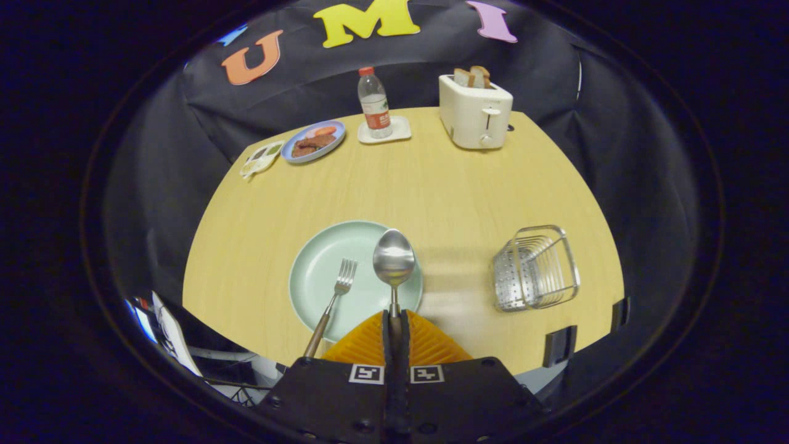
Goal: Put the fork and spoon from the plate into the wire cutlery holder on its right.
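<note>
Gripper view: gripper [395, 320] sits low at the near table edge, pointing forward over the plate, fingers pressed together on the spoon [394, 262] handle, both pinching it. Spoon sticks straight ahead of the fingertips, bowl up and over the right part of the plate; cannot tell if it is lifted clear or touching. Wooden table [431, 185] spans the scene, black cloth wall behind it. Pale green plate [320, 271] lies just ahead of the fingers, slightly left. Wire cutlery holder [535, 268] stands to the right of the plate, well apart from it, near the table's right edge, with bare tabletop between it and the plate. Fork [336, 299] rests on the plate left of the spoon, tines pointing away, handle running over the near rim toward the gripper body. Far side of the table: white toaster [474, 111] with bread slices sticking up, blue plate of food [313, 142] at left, water bottle [375, 102] upright on a small white tray [385, 131] between them, small packet [260, 159] just beside the blue plate.
</note>
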